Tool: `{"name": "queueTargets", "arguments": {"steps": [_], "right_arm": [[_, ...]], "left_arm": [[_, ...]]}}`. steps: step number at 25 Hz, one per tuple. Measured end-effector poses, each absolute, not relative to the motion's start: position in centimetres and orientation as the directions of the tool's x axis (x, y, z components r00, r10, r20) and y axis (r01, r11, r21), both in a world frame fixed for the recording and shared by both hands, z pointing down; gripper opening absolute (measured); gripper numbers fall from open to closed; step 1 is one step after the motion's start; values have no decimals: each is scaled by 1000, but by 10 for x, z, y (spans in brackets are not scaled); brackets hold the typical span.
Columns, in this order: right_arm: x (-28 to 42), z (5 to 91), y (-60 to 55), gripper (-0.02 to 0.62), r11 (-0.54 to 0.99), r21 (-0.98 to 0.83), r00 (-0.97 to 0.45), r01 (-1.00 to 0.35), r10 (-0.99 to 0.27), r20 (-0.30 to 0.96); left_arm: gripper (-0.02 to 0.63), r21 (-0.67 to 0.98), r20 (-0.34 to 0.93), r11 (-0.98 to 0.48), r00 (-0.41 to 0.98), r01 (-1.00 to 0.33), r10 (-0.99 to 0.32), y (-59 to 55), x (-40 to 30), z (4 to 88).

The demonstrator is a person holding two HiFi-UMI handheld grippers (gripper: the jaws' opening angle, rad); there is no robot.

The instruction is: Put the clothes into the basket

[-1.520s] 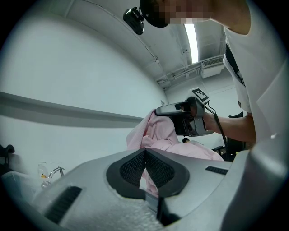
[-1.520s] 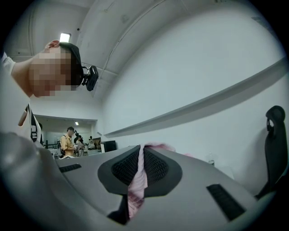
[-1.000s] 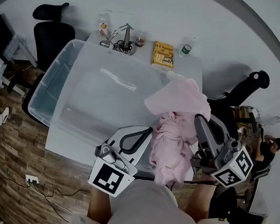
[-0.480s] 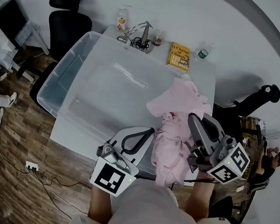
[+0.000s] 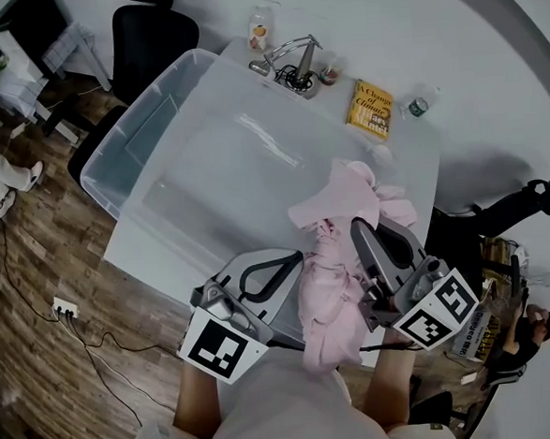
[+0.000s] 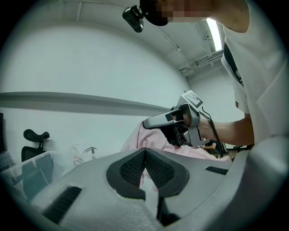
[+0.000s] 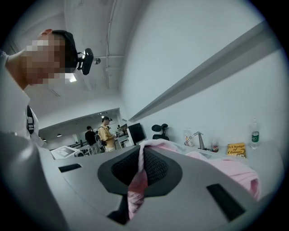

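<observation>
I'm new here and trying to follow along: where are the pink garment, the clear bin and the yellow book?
pink garment (image 5: 344,195): head view, on its spread upper fold.
clear bin (image 5: 133,130): head view, on its left wall.
yellow book (image 5: 369,104): head view, on the middle of its cover.

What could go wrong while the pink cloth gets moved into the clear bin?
The right tool pinches just a thin fold of the cloth, so it might slip free. Part of the cloth hangs over the table edge and could slide to the floor. Trailing cloth might also snag on the bin wall.
</observation>
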State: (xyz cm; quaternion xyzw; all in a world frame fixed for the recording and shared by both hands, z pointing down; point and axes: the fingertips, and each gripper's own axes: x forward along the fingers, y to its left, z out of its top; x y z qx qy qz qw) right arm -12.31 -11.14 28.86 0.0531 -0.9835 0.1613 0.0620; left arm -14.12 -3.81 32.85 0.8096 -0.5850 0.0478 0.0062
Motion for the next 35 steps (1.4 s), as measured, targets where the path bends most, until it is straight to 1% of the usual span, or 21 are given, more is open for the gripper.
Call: {"name": "queueTargets", "arguments": {"steps": [5,12,26,35], "right_arm": [[-134,309,-106,17,950,-290,-981,-116,-63,186],[-143,343,-99,17,957,-267,-957,-116,-36,286],[-147,402,-93,17,958,-226,-878,-179,-52,476],[-150,425,-90,17,955,-224,-840,-194,-43,541]], "left_arm": [[5,-36,99,-301,296,-953,-950,-35,-146,336],[5,-9,124,-280,277,-960,-953,-34,-151,350],[5,23,166,-278,278,-960,-946,-36,-149,370],[5,30,186,-280,281,-959,-942,-36,-146,376]]}}
